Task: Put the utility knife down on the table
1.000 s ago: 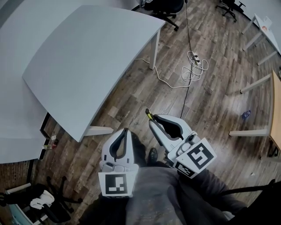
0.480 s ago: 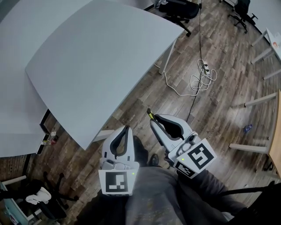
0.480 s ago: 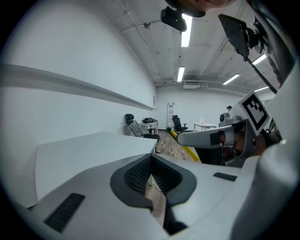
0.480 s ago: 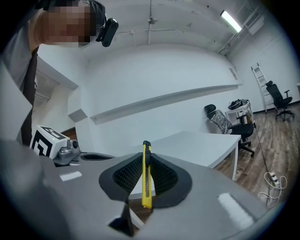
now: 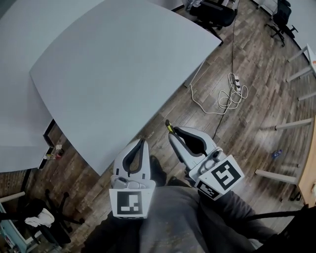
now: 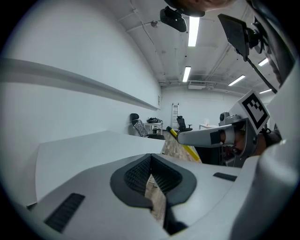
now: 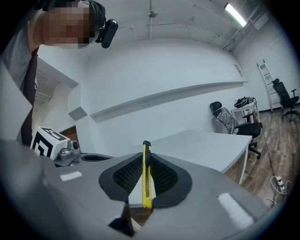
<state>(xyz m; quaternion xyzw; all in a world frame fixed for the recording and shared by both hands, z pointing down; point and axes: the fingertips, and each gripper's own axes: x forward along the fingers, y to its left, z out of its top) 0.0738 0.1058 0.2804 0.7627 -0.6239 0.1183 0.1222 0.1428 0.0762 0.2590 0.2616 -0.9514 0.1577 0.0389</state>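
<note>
A yellow utility knife [image 7: 146,178] stands upright between the pads of my right gripper [image 7: 146,161], which is shut on it. In the head view its tip [image 5: 168,126] sticks out past the right gripper [image 5: 171,134], which hangs over the wooden floor just off the near edge of the large pale grey table [image 5: 113,64]. My left gripper [image 5: 143,141] is beside it at that edge, shut with nothing held. The left gripper view shows its pads [image 6: 161,174] together at the tips, and the knife [image 6: 185,145] to the right.
A white cable and power strip [image 5: 228,95] lie on the wooden floor right of the table. Black office chairs [image 5: 213,10] stand at the far end and another [image 5: 44,225] at lower left. Legs of other tables [image 5: 291,124] line the right side.
The table's near edge has come closer to both grippers as the view shifted forward. The grippers hold the same pose, the knife still clamped in the right one.
</note>
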